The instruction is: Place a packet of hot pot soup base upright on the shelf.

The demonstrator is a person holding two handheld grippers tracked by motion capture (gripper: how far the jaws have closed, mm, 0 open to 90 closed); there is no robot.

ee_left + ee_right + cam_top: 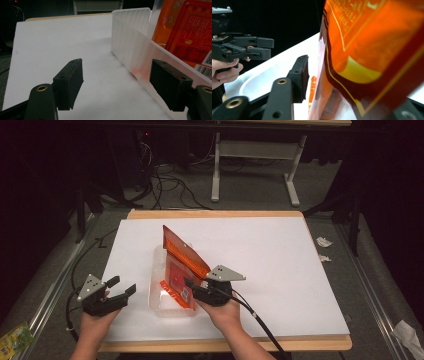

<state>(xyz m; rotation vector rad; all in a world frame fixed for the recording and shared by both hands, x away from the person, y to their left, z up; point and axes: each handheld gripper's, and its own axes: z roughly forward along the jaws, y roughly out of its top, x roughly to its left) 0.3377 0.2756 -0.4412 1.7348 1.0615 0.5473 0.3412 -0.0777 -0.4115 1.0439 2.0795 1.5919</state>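
We see a person working two hand-held grippers over a white sheet [280,270] that covers the wooden table [215,214]. The thing in hand is a flat orange snack packet [184,254], which stands tilted in a clear plastic tray [156,285] near the middle of the sheet, its upper part leaning out over the tray's far right rim. A second orange packet [175,285] lies lower in the tray. The right gripper [192,287] is at the near right edge of the tray, beside the packet's lower edge; in the right gripper view its one visible jaw stands clear of the film, so we read the jaws as parted and not pressing, though the far jaw is hidden behind the packet [372,50]. The left gripper [122,287] hovers just left of the tray, jaws apart and empty; in the left gripper view they frame the tray's translucent wall [135,52]. We judge the packet light, limp and crinkly, with glossy film that may slip; a grip on a flat sealed margin should hold better than one on the puffed middle. The thin tray looks light enough to slide or tip if nudged.
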